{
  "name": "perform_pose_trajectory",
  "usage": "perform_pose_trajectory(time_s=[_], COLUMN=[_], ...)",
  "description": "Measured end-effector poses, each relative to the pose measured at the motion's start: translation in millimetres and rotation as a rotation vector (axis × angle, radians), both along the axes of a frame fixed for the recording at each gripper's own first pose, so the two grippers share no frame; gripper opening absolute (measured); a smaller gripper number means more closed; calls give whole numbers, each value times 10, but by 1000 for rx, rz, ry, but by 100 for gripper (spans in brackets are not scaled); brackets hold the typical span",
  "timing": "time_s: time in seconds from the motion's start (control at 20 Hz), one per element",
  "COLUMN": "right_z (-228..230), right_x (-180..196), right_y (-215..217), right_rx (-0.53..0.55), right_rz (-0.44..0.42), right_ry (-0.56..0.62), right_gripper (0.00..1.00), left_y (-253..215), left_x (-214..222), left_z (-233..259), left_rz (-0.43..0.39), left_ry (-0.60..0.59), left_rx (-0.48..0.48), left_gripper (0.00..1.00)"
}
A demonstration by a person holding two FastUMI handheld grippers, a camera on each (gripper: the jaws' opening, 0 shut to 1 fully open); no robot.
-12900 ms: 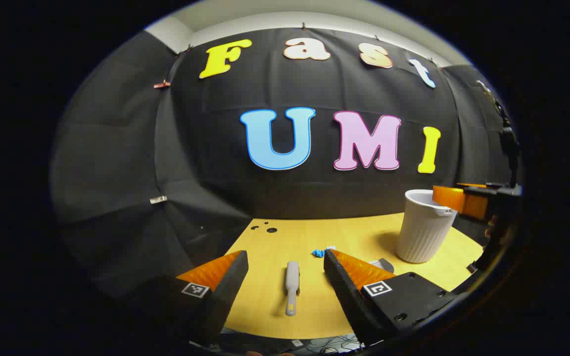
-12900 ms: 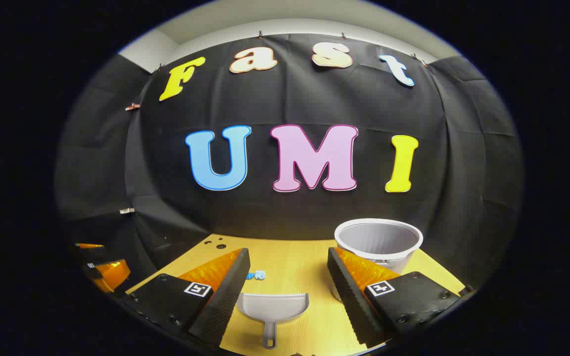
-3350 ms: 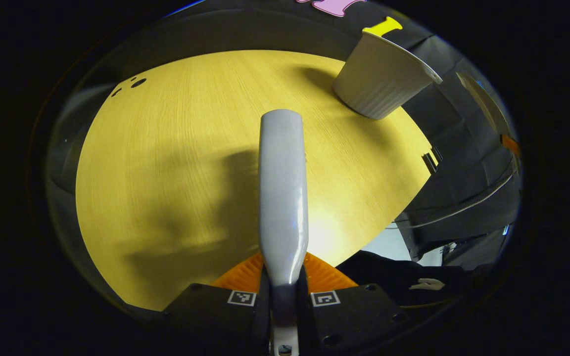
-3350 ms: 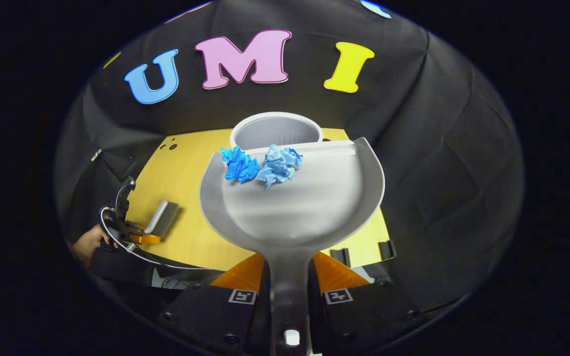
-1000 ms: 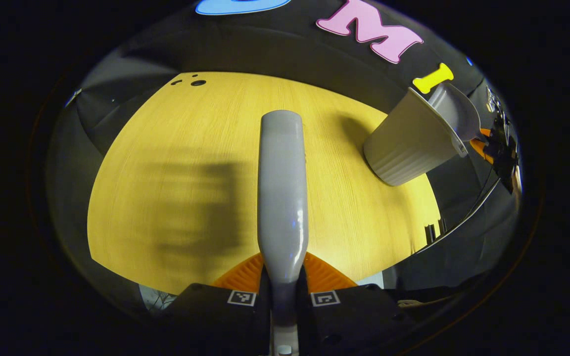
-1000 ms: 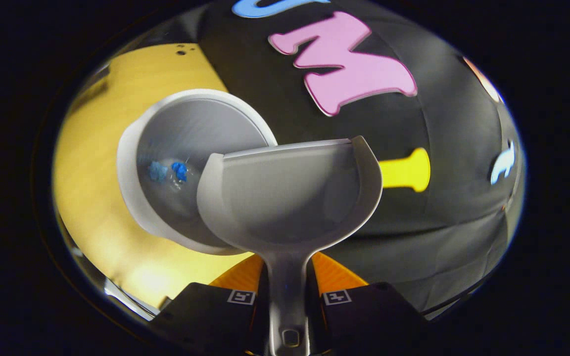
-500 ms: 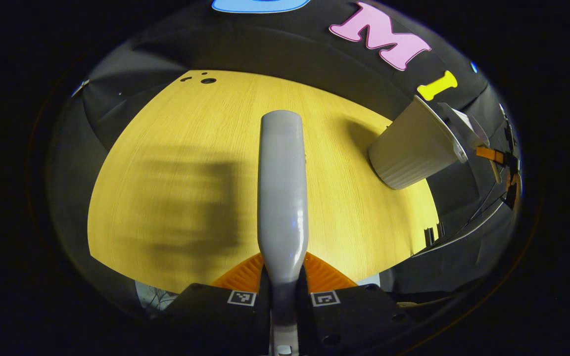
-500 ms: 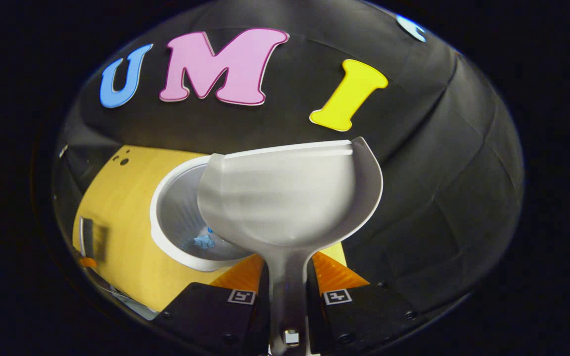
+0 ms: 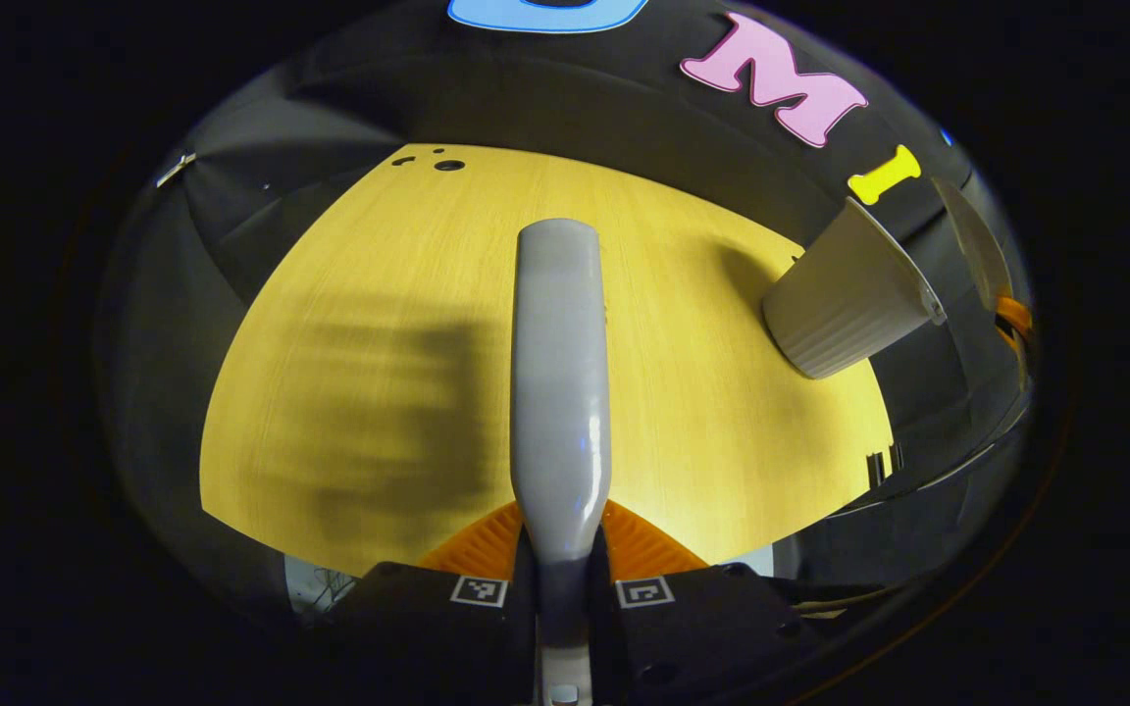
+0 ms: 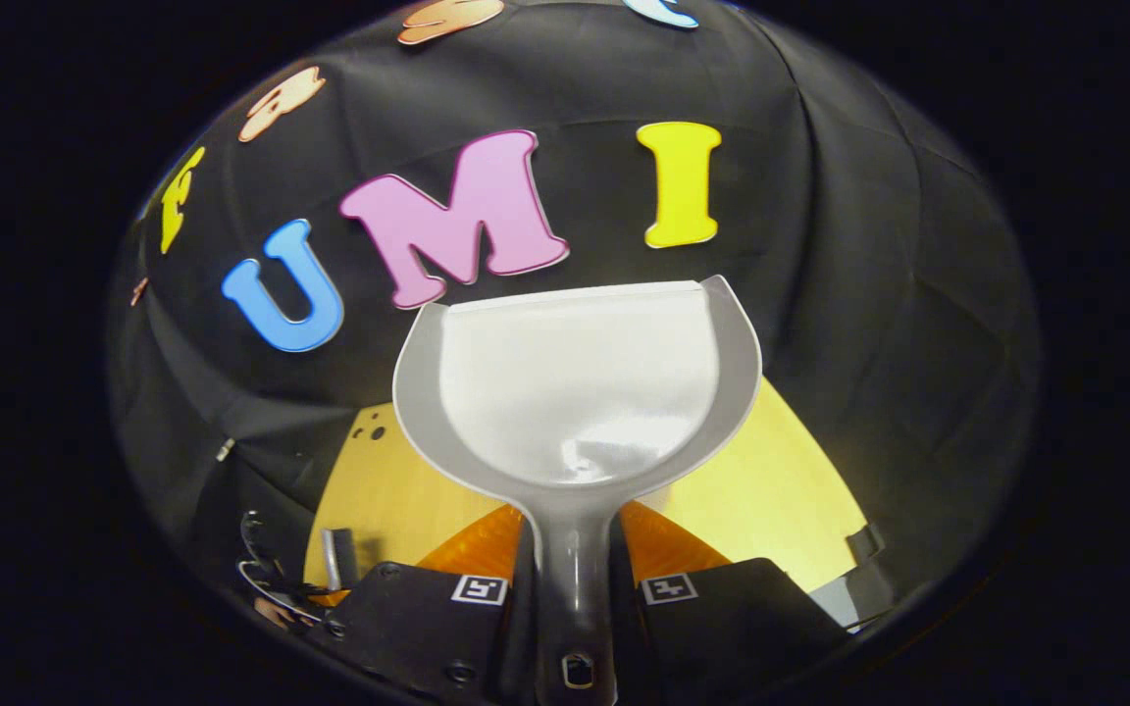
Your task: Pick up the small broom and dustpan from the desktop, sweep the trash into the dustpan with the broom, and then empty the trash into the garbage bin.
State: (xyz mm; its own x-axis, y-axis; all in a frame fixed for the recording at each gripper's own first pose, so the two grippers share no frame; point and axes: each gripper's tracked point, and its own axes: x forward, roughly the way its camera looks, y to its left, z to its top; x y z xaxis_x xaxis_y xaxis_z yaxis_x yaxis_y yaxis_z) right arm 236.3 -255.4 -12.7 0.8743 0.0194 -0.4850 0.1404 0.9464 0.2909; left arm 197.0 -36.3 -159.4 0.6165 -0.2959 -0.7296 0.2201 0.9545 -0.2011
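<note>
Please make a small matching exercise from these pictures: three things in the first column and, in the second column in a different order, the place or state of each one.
Things:
1. broom
2. dustpan
3. garbage bin

Places or states:
A. standing on the yellow desktop
B. empty, its handle clamped in the right gripper
C. handle clamped in the left gripper

Pairs: 1-C, 2-B, 3-A

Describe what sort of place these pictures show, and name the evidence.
Probably a staged recording booth, not a home: black cloth wall behind a bare wooden desktop, with only a bin, broom and dustpan as props.
</note>
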Motion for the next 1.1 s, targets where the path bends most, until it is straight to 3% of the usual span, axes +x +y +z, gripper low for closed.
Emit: perform_pose_trajectory(time_s=[0.3,0.45,0.65,0.8,0.95,1.1], right_z=[-103,-322,-593,-845,-1245,-1641], right_x=[29,55,215,297,309,378], right_y=[156,234,357,414,387,326], right_rx=[12,28,-34,-24,-23,-46], right_rz=[220,336,449,483,466,426], right_ry=[16,89,216,304,378,419], right_gripper=[34,35,35,35,35,35], left_y=[30,8,-29,8,86,163], left_x=[4,20,32,69,243,505], left_z=[7,-3,-43,-37,-26,-79], left_rz=[33,68,99,102,98,94], left_ry=[2,-5,21,30,28,31], left_rx=[59,60,49,85,125,162], left_gripper=[26,26,26,26,29,26])
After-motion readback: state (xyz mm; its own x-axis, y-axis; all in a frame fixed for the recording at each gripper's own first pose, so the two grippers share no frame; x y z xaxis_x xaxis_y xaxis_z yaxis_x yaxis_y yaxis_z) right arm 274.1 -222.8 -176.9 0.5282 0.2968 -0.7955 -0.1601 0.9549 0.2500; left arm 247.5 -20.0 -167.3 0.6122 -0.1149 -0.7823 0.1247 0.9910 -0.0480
